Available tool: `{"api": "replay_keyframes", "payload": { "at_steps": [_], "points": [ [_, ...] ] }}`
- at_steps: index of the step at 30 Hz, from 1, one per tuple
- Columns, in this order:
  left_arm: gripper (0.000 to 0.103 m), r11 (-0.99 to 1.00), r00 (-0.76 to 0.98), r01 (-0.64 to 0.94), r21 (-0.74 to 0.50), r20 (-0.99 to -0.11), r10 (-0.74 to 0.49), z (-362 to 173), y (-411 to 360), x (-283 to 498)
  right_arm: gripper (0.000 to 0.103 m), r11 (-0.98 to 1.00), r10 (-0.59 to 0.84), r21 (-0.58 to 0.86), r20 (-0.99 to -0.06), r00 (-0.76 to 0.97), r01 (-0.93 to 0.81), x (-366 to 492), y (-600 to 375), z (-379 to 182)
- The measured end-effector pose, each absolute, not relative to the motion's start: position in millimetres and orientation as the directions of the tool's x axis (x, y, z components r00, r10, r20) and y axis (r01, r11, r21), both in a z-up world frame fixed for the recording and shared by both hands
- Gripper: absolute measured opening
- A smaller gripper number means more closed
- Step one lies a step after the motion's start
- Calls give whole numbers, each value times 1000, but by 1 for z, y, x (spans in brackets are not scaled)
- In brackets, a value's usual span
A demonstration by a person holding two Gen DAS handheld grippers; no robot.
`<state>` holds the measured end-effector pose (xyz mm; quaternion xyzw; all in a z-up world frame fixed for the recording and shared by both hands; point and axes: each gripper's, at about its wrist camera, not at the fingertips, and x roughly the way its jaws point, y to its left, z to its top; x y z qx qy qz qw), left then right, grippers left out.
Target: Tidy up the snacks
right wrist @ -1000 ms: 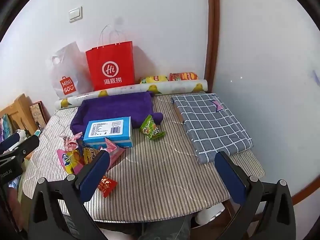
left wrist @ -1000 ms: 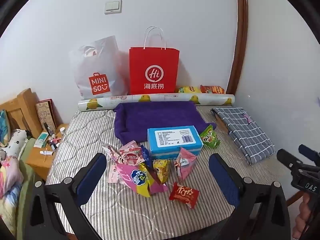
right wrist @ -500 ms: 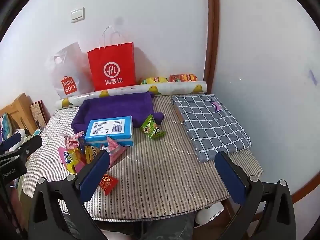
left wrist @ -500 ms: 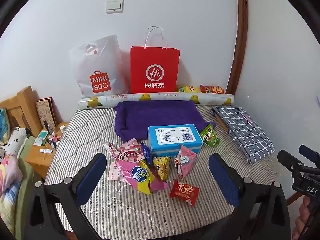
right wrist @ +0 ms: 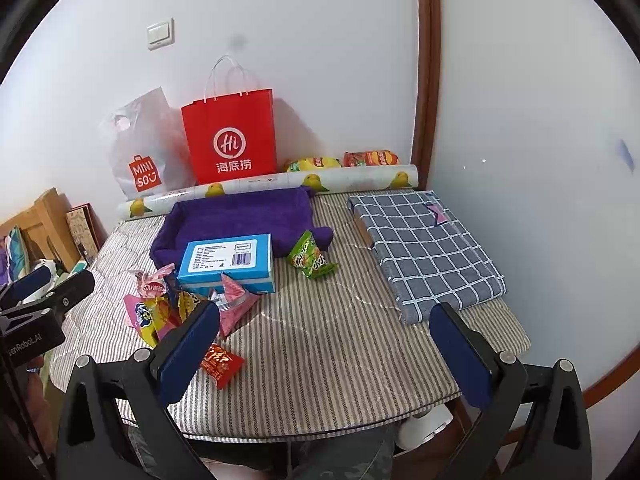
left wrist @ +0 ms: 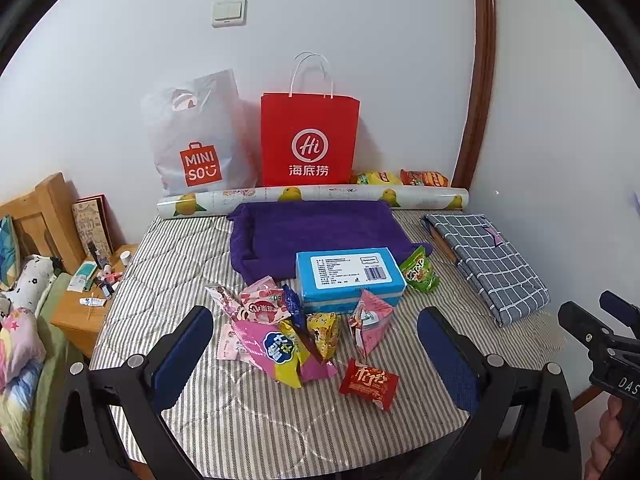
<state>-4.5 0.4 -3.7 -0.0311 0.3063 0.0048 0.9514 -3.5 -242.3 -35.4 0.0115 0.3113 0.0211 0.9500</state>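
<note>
Plainly, red bag reads "Hi", white bag "MINISO".

Left gripper: jaws spread wide, blue pads facing inward, nothing between them; held level, pointing forward. Right gripper: jaws likewise wide apart, empty, pointing forward. Each gripper shows at the edge of the other's view, side by side. Hand partly visible under the right gripper's body.
</note>
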Motion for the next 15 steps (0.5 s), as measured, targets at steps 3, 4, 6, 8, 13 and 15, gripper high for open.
{"api": "replay_keyframes", "payload": {
  "at_steps": [3,4,6,8,13,15],
  "points": [
    [103,998,814,-24,-54,-580,-12,-4,-1,-6,103,999,49,34,-590,806,-35,-3,-243,-36],
    [103,998,815,-22,-51,-579,-12,-4,-1,-6,103,999,49,35,-589,806,-35,-3,-244,-35],
    [103,999,817,-21,-48,-576,-11,-3,-2,-7,103,999,50,37,-588,807,-35,-5,-242,-35],
    [103,999,819,-17,-50,-573,-15,-3,-3,-9,103,999,50,36,-586,809,-36,-5,-243,-35],
    [103,999,823,-19,-48,-568,-11,-1,-3,-10,103,999,54,36,-582,811,-40,-7,-241,-35],
    [103,999,824,-23,-48,-566,-8,-1,-3,-10,103,999,53,33,-584,810,-41,-7,-241,-35]
  ]
}}
